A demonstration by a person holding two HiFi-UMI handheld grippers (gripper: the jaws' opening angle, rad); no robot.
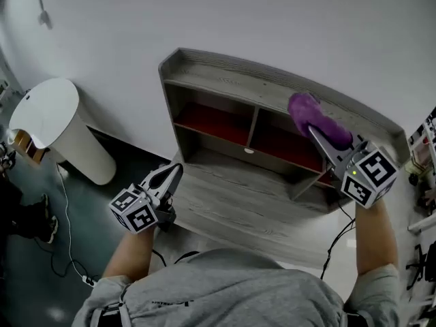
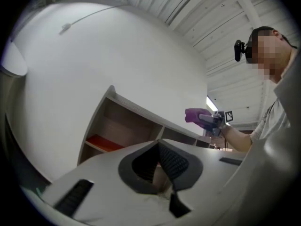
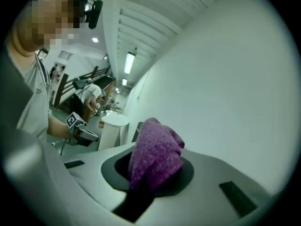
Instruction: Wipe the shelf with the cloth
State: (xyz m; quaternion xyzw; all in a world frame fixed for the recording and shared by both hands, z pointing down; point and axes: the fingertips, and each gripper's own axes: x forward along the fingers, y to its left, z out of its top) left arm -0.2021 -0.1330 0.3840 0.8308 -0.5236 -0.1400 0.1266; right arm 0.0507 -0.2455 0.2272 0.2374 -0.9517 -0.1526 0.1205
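A grey wooden shelf unit (image 1: 231,73) with red inner boards stands against the white wall. The purple cloth (image 1: 310,113) is bunched just above the right part of the shelf's top board, with my right gripper (image 1: 317,131) shut on it. In the right gripper view the cloth (image 3: 157,152) fills the space between the jaws and hides their tips. My left gripper (image 1: 177,171) hangs at the shelf's lower left front, apart from it. Its jaws meet with nothing between them (image 2: 158,145). The left gripper view shows the shelf (image 2: 117,126) and the cloth (image 2: 195,115) farther off.
A white round pedestal (image 1: 61,125) stands on the floor left of the shelf. A cable (image 1: 68,203) runs across the dark floor beside it. Racks and small items (image 1: 426,155) crowd the right edge. The wall is close behind the shelf.
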